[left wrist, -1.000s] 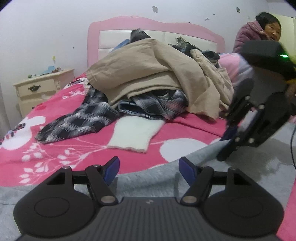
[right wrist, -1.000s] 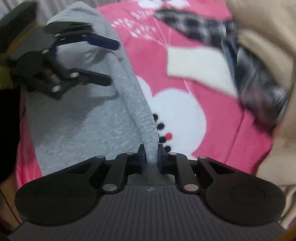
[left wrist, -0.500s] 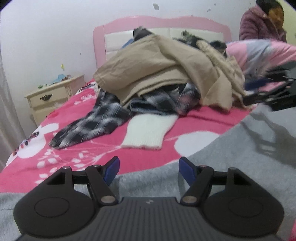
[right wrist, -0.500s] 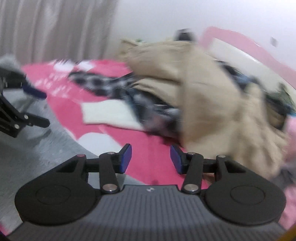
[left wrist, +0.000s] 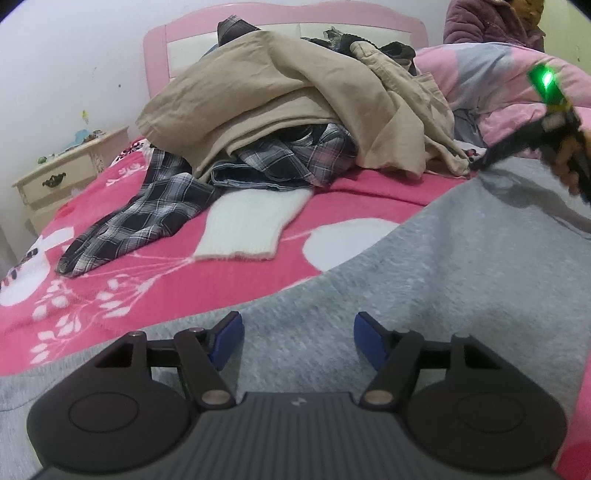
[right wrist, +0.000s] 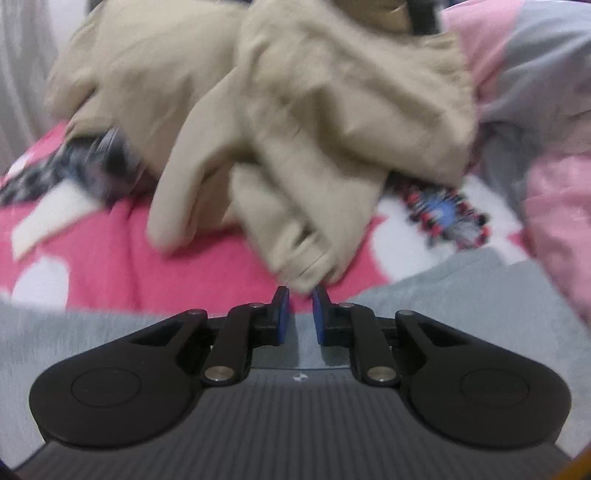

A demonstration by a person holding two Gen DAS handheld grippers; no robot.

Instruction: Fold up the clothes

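No readable brand, label or text anywhere; the only mark is a small light emblem on each claw body, too small to read. Left claw (left wrist: 298, 339) is released, blue pads (left wrist: 226, 339) wide apart over the grey garment (left wrist: 461, 280), nothing between them; a touch narrower than a second ago, and the view has shifted only slightly. The grey garment lies spread flat on the pink floral bed (left wrist: 110, 295), in front of the clothes pile: tan garment (left wrist: 280, 99) on top, plaid shirt (left wrist: 140, 218) trailing out to the left, white knit piece (left wrist: 247, 225) flat on the bed between the pile and the grey garment. Right claw (right wrist: 298, 312): a second ago it was clenched on a raised ridge of the grey garment; half a second ago it was open with the ridge dropped; its jaws have just been closing again and now stand nearly together with a narrow gap. Whether grey cloth is pinched there I can't tell; the frame is motion-blurred. It has swung from over the grey garment's middle to its far edge, just below the tan garment's hanging cuff. In the left view it now sits at the far right by the pink quilt (left wrist: 491, 74), green light on. A person in a purple jacket (left wrist: 487, 22) is at the top right.
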